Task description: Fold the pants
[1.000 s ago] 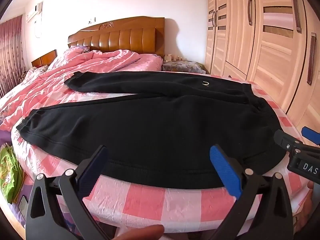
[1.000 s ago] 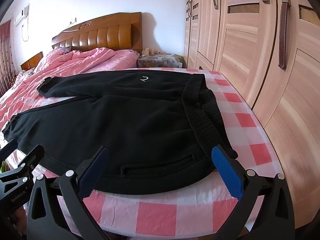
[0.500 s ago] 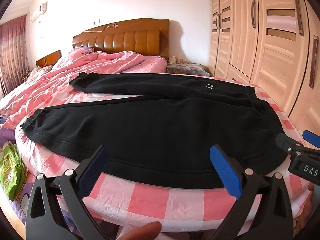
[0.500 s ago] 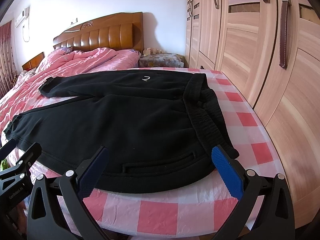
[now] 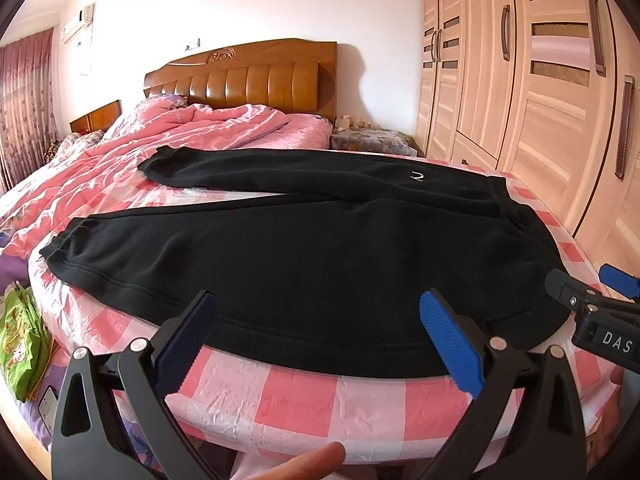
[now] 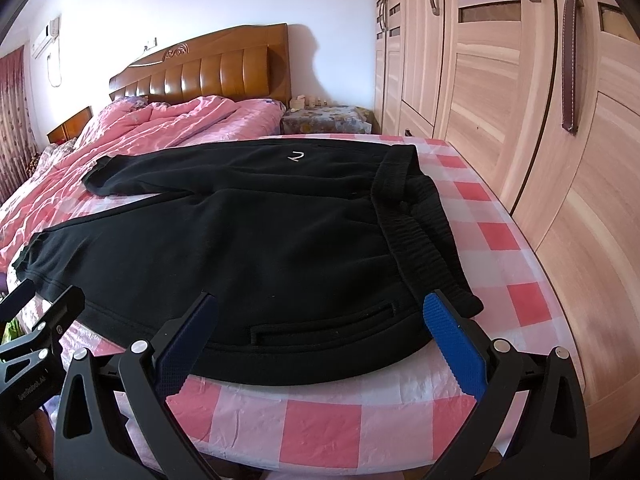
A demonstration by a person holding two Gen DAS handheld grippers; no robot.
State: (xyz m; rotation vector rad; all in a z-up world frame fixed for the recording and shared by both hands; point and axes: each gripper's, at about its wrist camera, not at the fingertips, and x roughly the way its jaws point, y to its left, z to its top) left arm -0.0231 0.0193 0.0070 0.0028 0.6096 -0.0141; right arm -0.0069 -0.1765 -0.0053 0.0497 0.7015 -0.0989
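Black sweatpants (image 5: 320, 248) lie flat on the pink checked bed cover, legs spread apart toward the left, waistband at the right. They also show in the right wrist view (image 6: 256, 256), with the ribbed waistband (image 6: 416, 224) and a side pocket near the front edge. My left gripper (image 5: 316, 332) is open and empty, just in front of the near leg's edge. My right gripper (image 6: 320, 332) is open and empty, in front of the hip and pocket area. The right gripper also shows at the right edge of the left wrist view (image 5: 592, 312).
A pink quilt (image 5: 168, 136) is bunched by the wooden headboard (image 5: 248, 80). A tall wooden wardrobe (image 6: 520, 100) stands close along the bed's right side. A nightstand (image 6: 324, 118) stands at the back. A green bag (image 5: 20, 340) lies at the left, below the bed.
Both grippers have shifted slightly, so the pants sit a little further back and right in the left view. Both stay open. The pants have not moved.
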